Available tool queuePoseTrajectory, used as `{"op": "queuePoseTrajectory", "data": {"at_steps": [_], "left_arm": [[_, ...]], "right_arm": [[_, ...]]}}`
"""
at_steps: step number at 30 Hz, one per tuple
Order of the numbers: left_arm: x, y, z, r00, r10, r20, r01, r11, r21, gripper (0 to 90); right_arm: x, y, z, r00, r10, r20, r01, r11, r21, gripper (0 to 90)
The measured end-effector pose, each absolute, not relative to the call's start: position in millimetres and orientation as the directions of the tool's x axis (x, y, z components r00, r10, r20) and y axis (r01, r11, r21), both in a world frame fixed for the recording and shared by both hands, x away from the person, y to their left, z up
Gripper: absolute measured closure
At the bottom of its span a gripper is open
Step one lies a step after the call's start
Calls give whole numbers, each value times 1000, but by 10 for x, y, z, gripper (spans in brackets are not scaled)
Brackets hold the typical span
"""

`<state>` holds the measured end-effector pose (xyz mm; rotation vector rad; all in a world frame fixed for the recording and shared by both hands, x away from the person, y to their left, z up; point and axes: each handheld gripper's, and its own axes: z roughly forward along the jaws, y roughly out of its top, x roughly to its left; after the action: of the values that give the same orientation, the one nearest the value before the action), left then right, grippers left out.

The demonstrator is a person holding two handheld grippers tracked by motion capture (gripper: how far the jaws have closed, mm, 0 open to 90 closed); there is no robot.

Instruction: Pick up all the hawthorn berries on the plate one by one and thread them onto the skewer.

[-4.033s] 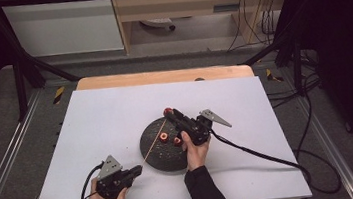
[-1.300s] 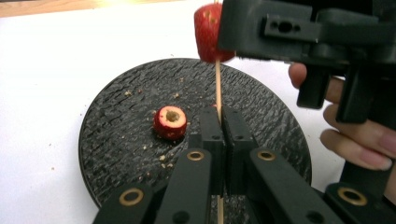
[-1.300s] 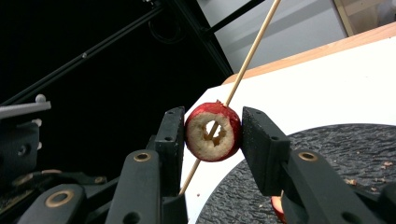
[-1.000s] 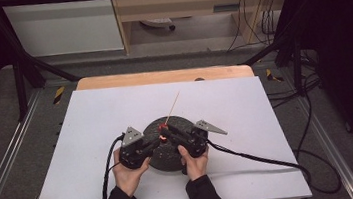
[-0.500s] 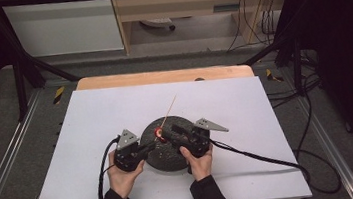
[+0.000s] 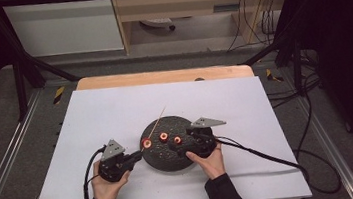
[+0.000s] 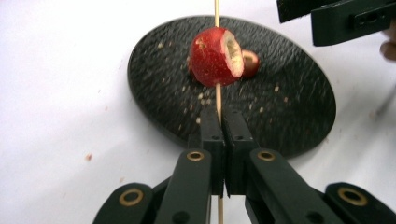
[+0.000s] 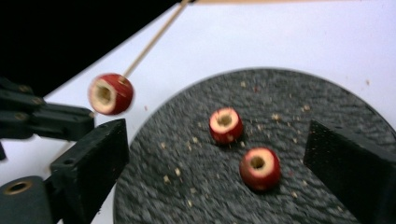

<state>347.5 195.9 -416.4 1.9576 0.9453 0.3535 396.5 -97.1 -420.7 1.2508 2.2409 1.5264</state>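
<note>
Your left gripper (image 7: 219,140) has its jaws pinched tight on a thin wooden skewer (image 7: 217,95), and a cored red fruit (image 7: 215,57) sits threaded on it just beyond the fingertips, over the near-left edge of the round black plate (image 6: 171,161). Your right gripper (image 6: 182,149) hovers over the plate, jaws spread wide, with two more cored fruits (image 8: 225,125) lying on the plate between them.

A thin wooden skewer (image 7: 217,100) is carrying one cored red fruit piece (image 7: 215,57); two cored pieces (image 8: 226,125) are lying on the black round plate (image 6: 171,161), toward 12 o'clock.
</note>
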Motion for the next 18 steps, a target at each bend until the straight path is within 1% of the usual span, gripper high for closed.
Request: {"op": "queuePoseTrajectory", "data": {"at_steps": [9, 15, 18], "left_arm": [[3344, 2216, -4236, 668, 735, -117, 486, -312, 817, 882], [3285, 2314, -4291, 669, 733, -121, 497, -321, 806, 881], [3257, 2356, -4324, 673, 730, -119, 500, -330, 800, 881]], "right_arm": [[4010, -993, -4224, -654, 708, 265, 570, 232, 788, 39], [4061, -994, -4162, -666, 714, 214, 584, 322, 745, 41], [4096, -987, -4114, -669, 715, 201, 591, 349, 727, 49]]}}
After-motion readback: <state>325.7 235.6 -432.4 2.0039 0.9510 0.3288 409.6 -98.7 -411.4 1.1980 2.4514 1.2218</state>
